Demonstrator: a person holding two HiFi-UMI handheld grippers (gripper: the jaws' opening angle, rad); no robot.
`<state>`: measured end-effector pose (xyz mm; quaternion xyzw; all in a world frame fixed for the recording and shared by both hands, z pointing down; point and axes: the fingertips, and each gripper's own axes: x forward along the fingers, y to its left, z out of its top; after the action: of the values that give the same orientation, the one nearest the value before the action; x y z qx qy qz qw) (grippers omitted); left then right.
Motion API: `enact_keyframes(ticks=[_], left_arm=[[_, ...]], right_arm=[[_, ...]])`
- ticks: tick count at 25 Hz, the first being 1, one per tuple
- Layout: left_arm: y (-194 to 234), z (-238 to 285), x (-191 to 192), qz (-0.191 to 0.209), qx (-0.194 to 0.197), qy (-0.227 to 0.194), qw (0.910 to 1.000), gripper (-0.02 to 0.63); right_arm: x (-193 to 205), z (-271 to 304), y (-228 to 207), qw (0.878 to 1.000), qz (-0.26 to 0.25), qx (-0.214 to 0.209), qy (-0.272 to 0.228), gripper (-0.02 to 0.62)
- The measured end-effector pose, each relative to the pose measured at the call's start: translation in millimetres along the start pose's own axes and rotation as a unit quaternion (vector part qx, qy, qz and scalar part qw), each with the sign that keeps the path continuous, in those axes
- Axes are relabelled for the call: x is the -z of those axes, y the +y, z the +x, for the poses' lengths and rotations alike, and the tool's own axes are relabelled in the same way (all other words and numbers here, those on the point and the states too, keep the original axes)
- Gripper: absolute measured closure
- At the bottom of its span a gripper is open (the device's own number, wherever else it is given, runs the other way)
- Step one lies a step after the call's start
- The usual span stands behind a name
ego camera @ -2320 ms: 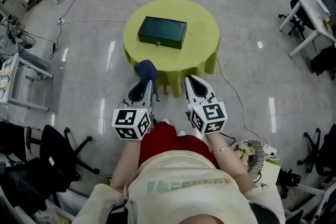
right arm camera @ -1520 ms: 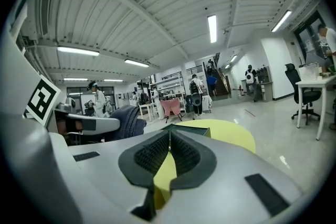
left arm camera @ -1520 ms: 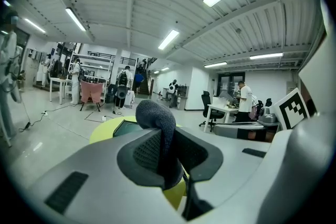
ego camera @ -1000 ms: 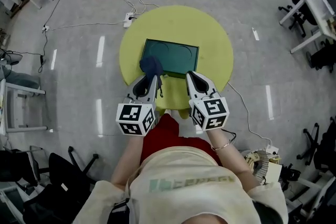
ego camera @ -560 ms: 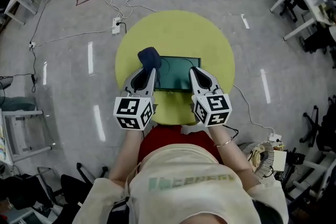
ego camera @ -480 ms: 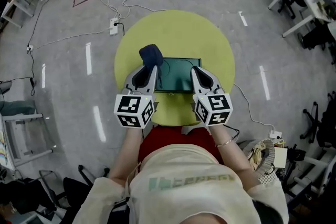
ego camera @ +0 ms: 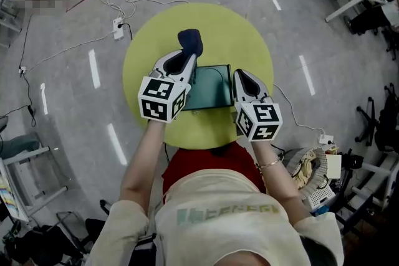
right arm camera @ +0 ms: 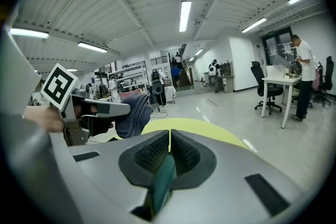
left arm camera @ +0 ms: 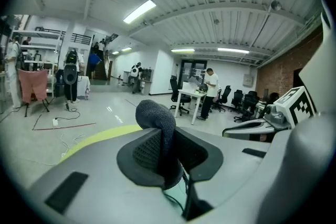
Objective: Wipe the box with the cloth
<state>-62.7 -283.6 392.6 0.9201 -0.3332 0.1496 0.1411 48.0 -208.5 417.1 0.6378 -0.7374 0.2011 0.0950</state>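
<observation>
- The cloth (ego camera: 191, 42) is a dark blue, knitted-looking wad. I judge it soft and light, likely to fold and drag rather than glide, so it wants pressing flat against whatever it wipes. The grip low on its bunched end looks a sound one
- The left gripper (ego camera: 181, 61) is clamped on that cloth. In the left gripper view the ribbed pads (left arm camera: 147, 152) close on its lower part, and the rest stands up above them in a rounded hump (left arm camera: 156, 118). It hangs above the far left corner of the box, and I cannot tell whether the cloth touches anything
- The box (ego camera: 213, 88) is dark green, flat and rectangular, with a smooth lid that carries a faint curved line. It lies near the middle of the round yellow-green counter (ego camera: 149, 47), its long side running across in front of the person
- I judge the box stiff and fairly light, so its slick lid may let it skate under a firm stroke. It would best be steadied by pressing down on the lid or bracing a short end, not by pinching it
- The right gripper (ego camera: 243, 76) has its jaws drawn together to a thin slit with nothing between them. In the right gripper view the green of the box (right arm camera: 164, 181) shows just beneath. It sits over the box's right end; contact cannot be told
</observation>
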Motion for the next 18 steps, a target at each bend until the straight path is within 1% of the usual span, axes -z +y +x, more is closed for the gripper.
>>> enact_keyframes(ticks=[4, 8, 11, 13, 15, 18], left_arm=[[-7, 33, -7, 0.028, 0.056, 0.031, 0.9976, 0.535], [-18, 69, -12, 0.071, 0.103, 0.055, 0.9905, 0.535], [-28, 94, -11, 0.093, 0.134, 0.067, 0.9844, 0.535], [-35, 108, -7, 0.102, 0.16, 0.079, 0.9788, 0.535], [-43, 119, 0, 0.108, 0.19, 0.096, 0.9711, 0.535], [-57, 128, 17, 0.121, 0.24, 0.132, 0.9542, 0.535]], right_arm=[[-1, 4, -13, 1.0, 0.013, 0.018, 0.007, 0.557], [2, 9, -25, 0.999, 0.021, 0.027, 0.014, 0.557], [6, 11, -35, 0.999, 0.031, 0.031, 0.022, 0.557], [10, 12, -41, 0.998, 0.037, 0.035, 0.026, 0.557], [14, 13, -46, 0.998, 0.043, 0.038, 0.03, 0.557], [21, 12, -51, 0.997, 0.05, 0.042, 0.037, 0.557]])
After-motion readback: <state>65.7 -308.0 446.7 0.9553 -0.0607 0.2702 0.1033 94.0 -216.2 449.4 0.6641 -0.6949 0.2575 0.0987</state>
